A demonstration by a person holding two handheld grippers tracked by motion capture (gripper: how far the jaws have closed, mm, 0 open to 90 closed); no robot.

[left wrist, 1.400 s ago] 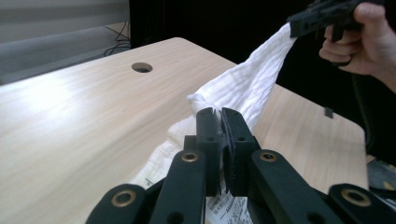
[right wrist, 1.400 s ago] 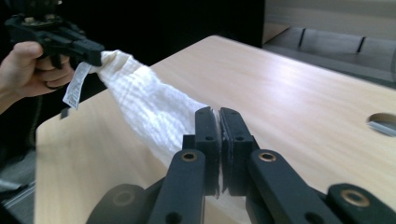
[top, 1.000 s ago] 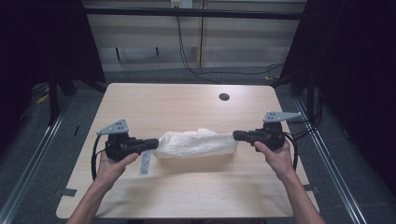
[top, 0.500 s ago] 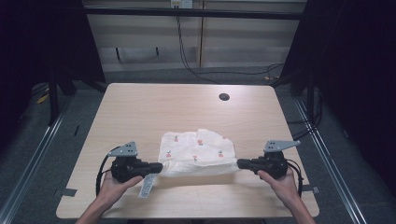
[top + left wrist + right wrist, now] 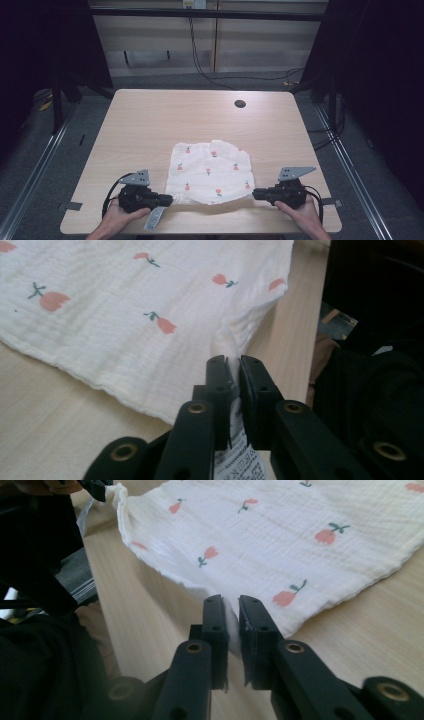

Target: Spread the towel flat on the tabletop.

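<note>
High view: cloth (image 5: 210,172) lies spread flat on the near half of the desk (image 5: 150,115), roughly centred, with its near edge just ahead of both hands. White muslin with a small red flower print.

Left claw (image 5: 170,200) sits at the near-left corner, right claw (image 5: 255,194) at the near-right corner. Both lie low and level, pointing inward at each other.

Left gripper view: jaws have just been opening. They stand a crack apart with the cloth corner and its printed label (image 5: 235,460) between them. The gap looks wider than the fabric, so I read it as let go, not clamped.

Right gripper view: same story. The jaws have just been opening and are parted a little, with the corner fold in the gap and the pads apparently off it.

Handling, my read:
- Very light, soft and limp, with no stiffness. It drapes and folds wherever it isn't supported.
- Not fragile or slippery. The crinkled weave should give the pads good bite.
- Thin, so the jaws need to close almost fully to hold it.
- Best hold is at the corners or hem, one claw each, kept taut between them. A single mid-edge pinch would bunch it.
- It lies flat on the desk, so a re-grab means sliding a jaw under the edge. The slightly lifted corners are the easy entry.
- The label at the left corner could get pinched instead of the fabric, so watch that.
</note>
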